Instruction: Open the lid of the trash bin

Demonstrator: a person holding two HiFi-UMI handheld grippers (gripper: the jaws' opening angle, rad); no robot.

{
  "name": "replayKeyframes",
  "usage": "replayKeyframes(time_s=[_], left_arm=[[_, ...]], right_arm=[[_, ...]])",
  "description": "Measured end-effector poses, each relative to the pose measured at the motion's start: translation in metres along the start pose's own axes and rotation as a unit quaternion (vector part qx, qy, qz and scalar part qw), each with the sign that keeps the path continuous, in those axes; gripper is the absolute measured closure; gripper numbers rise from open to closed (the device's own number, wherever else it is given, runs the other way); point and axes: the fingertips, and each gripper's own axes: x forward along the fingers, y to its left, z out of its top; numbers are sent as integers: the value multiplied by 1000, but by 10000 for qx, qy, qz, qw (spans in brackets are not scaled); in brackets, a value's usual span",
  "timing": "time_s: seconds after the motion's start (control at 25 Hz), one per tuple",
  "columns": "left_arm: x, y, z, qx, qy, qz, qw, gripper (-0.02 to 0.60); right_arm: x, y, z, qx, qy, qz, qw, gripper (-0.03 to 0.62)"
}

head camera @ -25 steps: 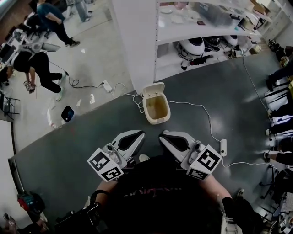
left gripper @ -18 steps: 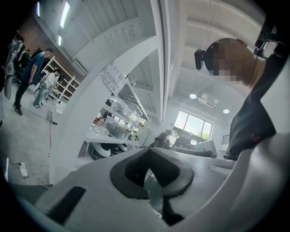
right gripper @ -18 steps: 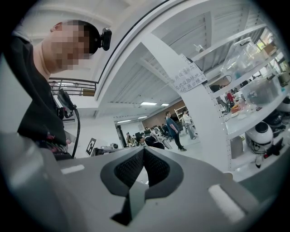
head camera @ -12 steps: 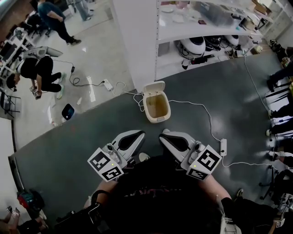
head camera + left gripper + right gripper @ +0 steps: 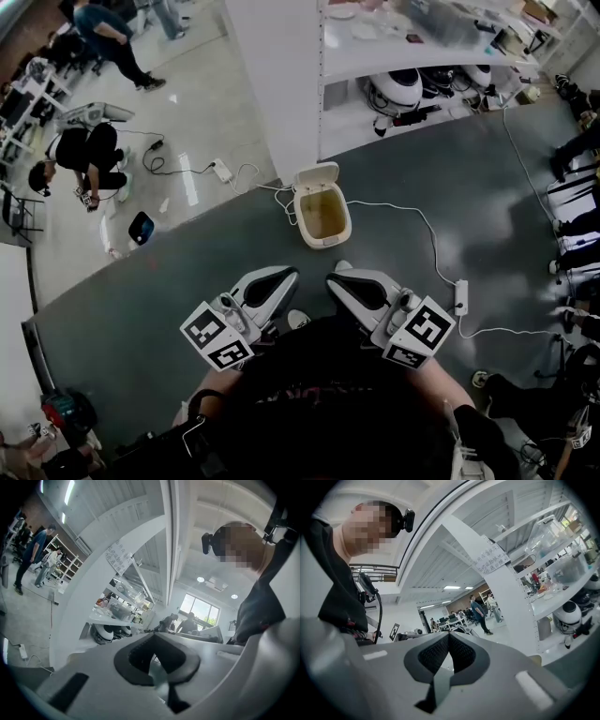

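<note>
Grey floor [image 5: 141, 319], trash bin [image 5: 325, 241] (lid up), white cable [image 5: 377, 204], power strip [image 5: 460, 296]

The head view is bright and evenly lit from above, with soft, faint shadows. The dark floor [image 5: 441, 187] carries a pale, cloudy sheen towards the right, and the pale floor [image 5: 187, 103] shows a white streak of glare. Wide-angle distortion bows the white pillar [image 5: 272, 84] and squeezes the edges. Both gripper views sit inside a black circular vignette, with strong bending at the rim. In the left gripper view a ceiling strip light [image 5: 69, 491] and a window [image 5: 202, 611] burn out to white. The left hand-held gripper [image 5: 153, 641] and right hand-held gripper [image 5: 449, 639] fill the foreground, soft and out of focus, while the background is sharper.
</note>
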Motion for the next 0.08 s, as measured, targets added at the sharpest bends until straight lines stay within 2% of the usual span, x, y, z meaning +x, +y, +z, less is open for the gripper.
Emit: replayKeyframes(time_s=[0.08], left_arm=[[2, 0, -2, -8, 10, -8, 10000, 580]], right_arm=[[-1, -2, -1, 8, -13, -3, 10000, 588]])
